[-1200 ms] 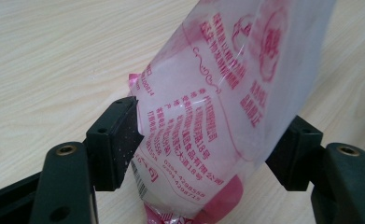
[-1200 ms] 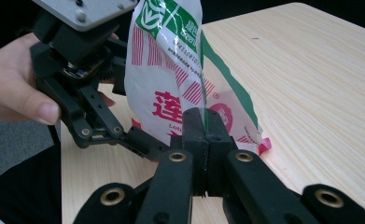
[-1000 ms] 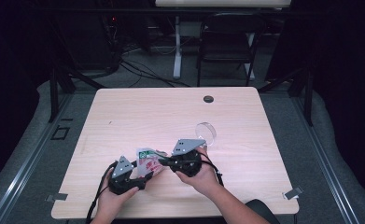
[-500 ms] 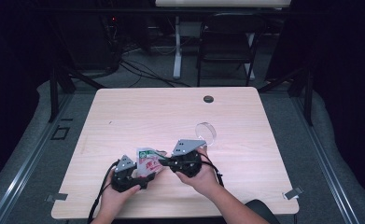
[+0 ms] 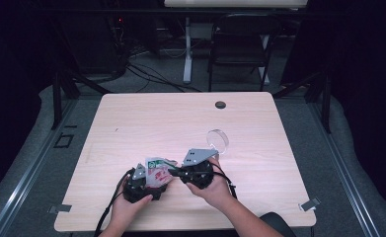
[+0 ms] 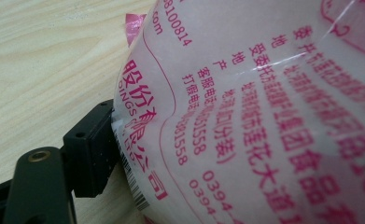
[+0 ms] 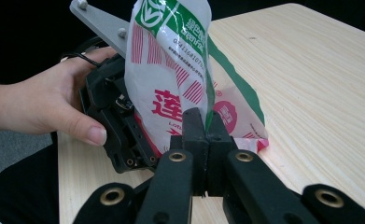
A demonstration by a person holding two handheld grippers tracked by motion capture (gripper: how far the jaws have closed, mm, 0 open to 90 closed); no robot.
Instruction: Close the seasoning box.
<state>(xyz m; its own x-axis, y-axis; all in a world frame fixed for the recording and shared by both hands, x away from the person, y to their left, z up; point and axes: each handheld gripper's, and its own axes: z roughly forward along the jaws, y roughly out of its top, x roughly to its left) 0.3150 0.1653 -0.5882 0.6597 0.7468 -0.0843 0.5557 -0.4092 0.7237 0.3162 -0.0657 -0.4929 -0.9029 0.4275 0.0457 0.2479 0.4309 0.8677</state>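
A white plastic food packet [image 5: 157, 170] with red and green print is held between both grippers over the front of the wooden table [image 5: 180, 118]. My left gripper [image 5: 152, 180] is shut on the packet's lower end. In the left gripper view the packet [image 6: 245, 112] crowds the lens and one black finger [image 6: 89, 149] presses against its side. My right gripper [image 7: 206, 123] has its jaws pressed together on a fold of the packet [image 7: 171, 70] near its edge. A hand holds the left gripper [image 7: 133, 135] behind the packet.
A clear round lid [image 5: 217, 139] lies on the table just beyond the right hand. A small dark grommet [image 5: 220, 104] sits near the far edge. A chair [image 5: 240, 44] and cables stand behind the table. The table's front edge is close under both hands.
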